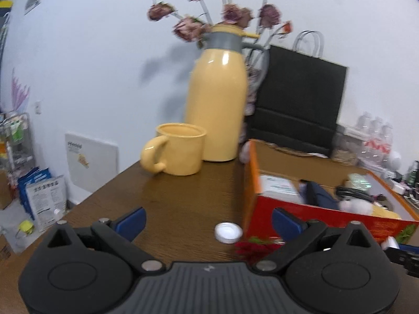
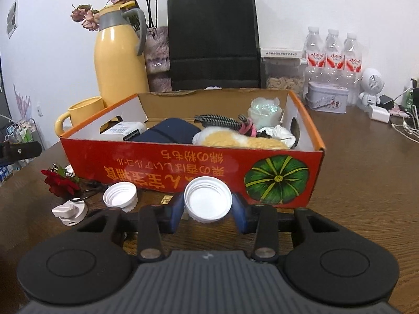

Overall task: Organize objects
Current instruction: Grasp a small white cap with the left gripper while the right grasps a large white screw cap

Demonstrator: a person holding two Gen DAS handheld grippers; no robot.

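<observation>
My right gripper [image 2: 208,205] is shut on a white screw lid [image 2: 207,200] and holds it in front of the near wall of the orange cardboard box [image 2: 183,167]. The box holds a plush toy, a dark pouch, a cable and other items. A second white lid [image 2: 120,197], a red artificial flower [image 2: 60,181] and a white plug-like part [image 2: 69,212] lie on the table to the left of the held lid. My left gripper [image 1: 208,221] is open and empty over the table, with a small white cap [image 1: 228,232] between its fingers' line and the box [image 1: 314,214].
A yellow mug [image 1: 174,149] and a yellow thermos jug [image 1: 217,99] stand at the back left. A black paper bag [image 2: 213,36], water bottles [image 2: 332,49], a tin [image 2: 327,96] and a white speaker [image 2: 371,86] stand behind and right of the box. Table edge is at left [image 1: 91,196].
</observation>
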